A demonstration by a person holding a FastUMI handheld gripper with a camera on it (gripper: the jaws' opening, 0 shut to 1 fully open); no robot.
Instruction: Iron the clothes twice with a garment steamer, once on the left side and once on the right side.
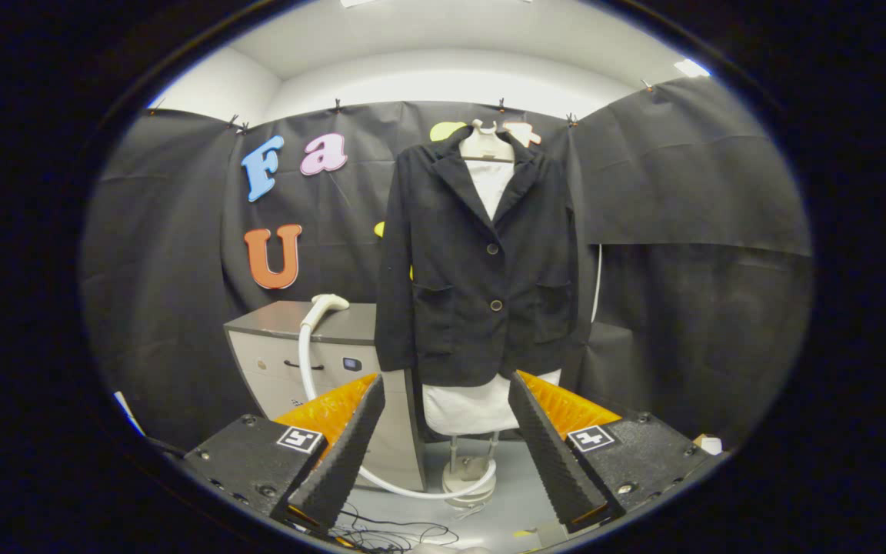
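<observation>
The gripper (pixel 443 385) is held well back from the work, its two fingers spread wide apart and grasping nothing; the jaws are released, with open space between them.

Beyond the fingers, far in the scene, a black buttoned fabric jacket (pixel 477 261) hangs upright on a white dress-form mannequin (pixel 487 150); the jacket front faces the gripper; two buttons are fastened down its centre, and a flap pocket sits on each side near the hem. The white lower body of the mannequin shows below the jacket hem, between the two fingers; it is carried on a slim pole ending in a round pale base (pixel 468 481) on the floor.

To the left of the jacket, far from the gripper, stands a grey-topped, pale-fronted cabinet (pixel 312 346); its right side is just beside the left sleeve of the jacket. The white garment steamer head (pixel 326 305) rests on the cabinet top, near its front edge; a white flexible hose (pixel 306 362) runs down from it across the cabinet front, passes behind the left finger, and curves along the floor to the mannequin base.

Thin dark cables (pixel 381 531) lie loose on the pale floor (pixel 520 492), near the gripper and between the fingers.
</observation>
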